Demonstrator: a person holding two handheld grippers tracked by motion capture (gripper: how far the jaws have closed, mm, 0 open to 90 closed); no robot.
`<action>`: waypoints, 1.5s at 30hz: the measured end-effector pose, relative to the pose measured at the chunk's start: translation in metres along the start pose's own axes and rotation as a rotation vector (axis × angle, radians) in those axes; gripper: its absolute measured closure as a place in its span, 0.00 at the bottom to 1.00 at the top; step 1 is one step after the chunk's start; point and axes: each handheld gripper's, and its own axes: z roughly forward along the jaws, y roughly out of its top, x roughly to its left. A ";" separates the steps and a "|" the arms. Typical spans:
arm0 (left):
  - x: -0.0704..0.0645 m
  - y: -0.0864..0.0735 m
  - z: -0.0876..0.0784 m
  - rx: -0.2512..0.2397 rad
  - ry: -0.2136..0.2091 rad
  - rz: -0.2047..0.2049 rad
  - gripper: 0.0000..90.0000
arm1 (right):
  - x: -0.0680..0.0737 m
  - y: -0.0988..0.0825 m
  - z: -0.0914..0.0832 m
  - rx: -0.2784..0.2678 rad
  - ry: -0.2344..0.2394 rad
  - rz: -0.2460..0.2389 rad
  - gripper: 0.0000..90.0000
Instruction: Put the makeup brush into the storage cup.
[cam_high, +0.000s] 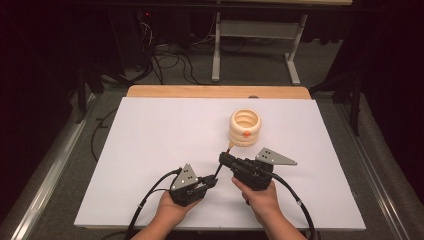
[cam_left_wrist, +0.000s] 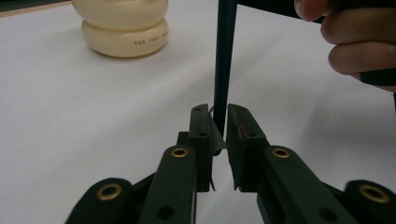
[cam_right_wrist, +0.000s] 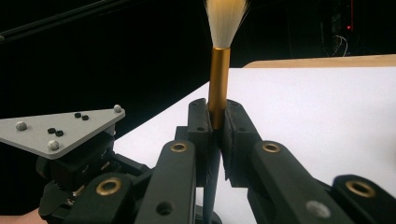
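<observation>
Right gripper (cam_right_wrist: 215, 116): I see it clamped on the brush (cam_right_wrist: 218, 79) ferrule; bristle tips cut off above.
Left gripper (cam_left_wrist: 219, 122): narrow around the dark handle; I cannot tell contact.

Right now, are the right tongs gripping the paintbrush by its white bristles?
No: the right tongs clamp the gold metal ferrule of the dark-handled paintbrush, and its white bristles stand free above the pads.

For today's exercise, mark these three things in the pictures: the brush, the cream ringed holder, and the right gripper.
brush (cam_right_wrist: 219, 79): right gripper view, on its gold ferrule below the bristles.
cream ringed holder (cam_high: 245, 131): high view, on its front wall.
right gripper (cam_right_wrist: 215, 122): right gripper view, between its fingertips, shut on the brush.
</observation>
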 end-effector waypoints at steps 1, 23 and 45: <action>0.000 0.000 0.000 0.000 0.000 0.000 0.87 | 0.000 0.000 0.000 0.000 0.000 0.000 0.95; 0.004 0.005 -0.004 -0.001 0.053 0.010 0.53 | -0.003 0.002 -0.005 -0.002 -0.025 -0.029 0.95; 0.029 0.005 -0.031 -0.056 0.162 -0.054 0.27 | -0.015 0.009 -0.021 -0.025 -0.083 -0.079 0.95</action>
